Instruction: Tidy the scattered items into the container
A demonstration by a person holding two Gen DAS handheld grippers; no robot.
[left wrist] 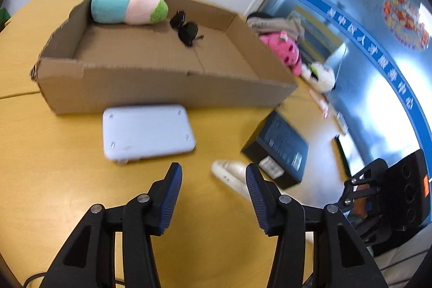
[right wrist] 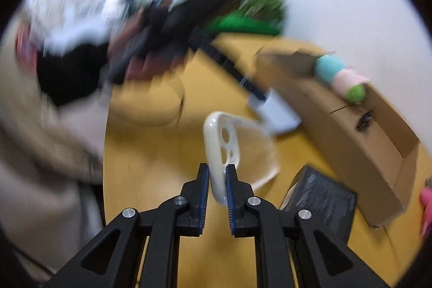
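Observation:
An open cardboard box [left wrist: 167,88] stands on the yellow table and holds a teal, pink and green plush toy [left wrist: 127,4] and black sunglasses [left wrist: 186,29]. A pale flat rectangular device [left wrist: 147,134] lies in front of the box. My left gripper [left wrist: 212,166] hangs open above the table with nothing between its fingers. A white phone case [left wrist: 229,174] shows beside its right finger. In the right wrist view my right gripper [right wrist: 217,166] is shut on the edge of the white phone case [right wrist: 212,134], held above the table. The box [right wrist: 337,136] lies to its right.
A black carton [left wrist: 278,147] lies right of the pale device, seen also as the black carton [right wrist: 324,196]. Pink plush [left wrist: 289,50] and white plush [left wrist: 321,74] sit beyond the box's right end. A person in beige clothing [right wrist: 40,153] stands at the table's left edge.

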